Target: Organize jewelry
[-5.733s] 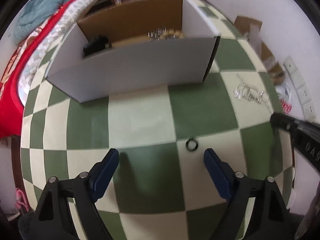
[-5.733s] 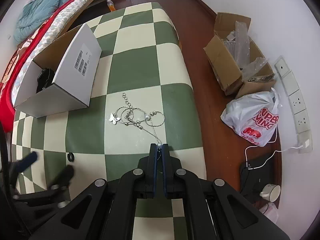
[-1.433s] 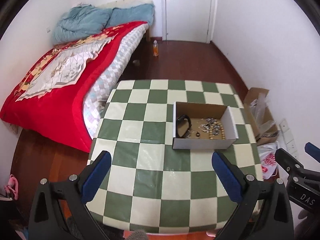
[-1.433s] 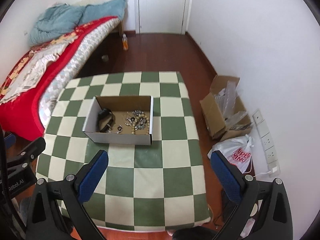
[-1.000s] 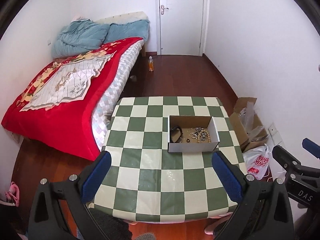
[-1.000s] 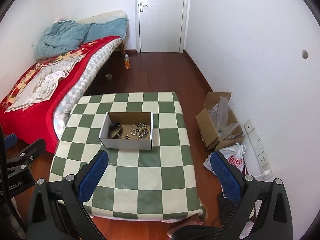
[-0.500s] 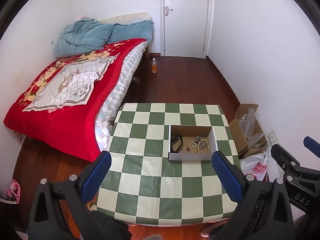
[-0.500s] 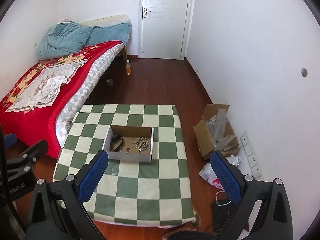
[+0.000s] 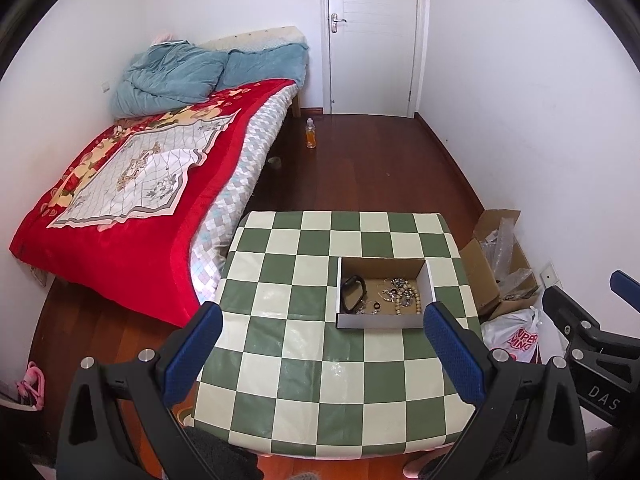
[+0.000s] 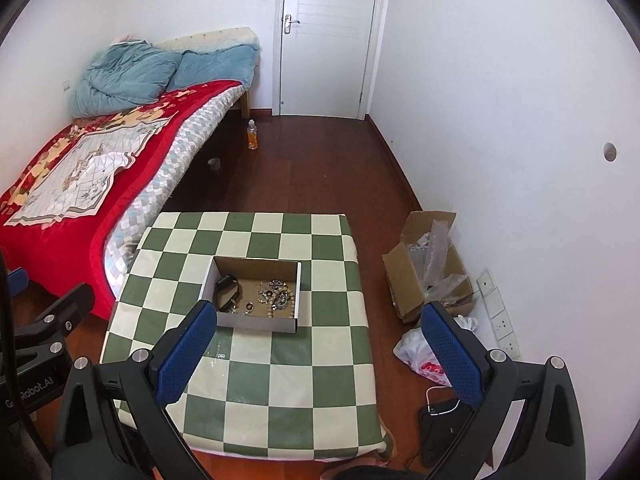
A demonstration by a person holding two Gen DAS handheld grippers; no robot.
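Pulling high above the desk [image 9: 304, 364], both grippers now hang wide open and empty.
Left gripper [image 9: 320, 344] and right gripper [image 10: 320, 344] have left all jewelry [image 9: 394, 296] inside the cardboard box [image 9: 380, 322]; the checkered top looks bare, sorting apparently done.

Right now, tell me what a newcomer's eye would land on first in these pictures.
First the green-and-cream checkered table in the middle of the room, with an open cardboard box on it holding a tangle of jewelry and a dark band. Next the bed with the bright red quilt to the table's left. Both sets of tongs, left and right, gape open and empty in the foreground.
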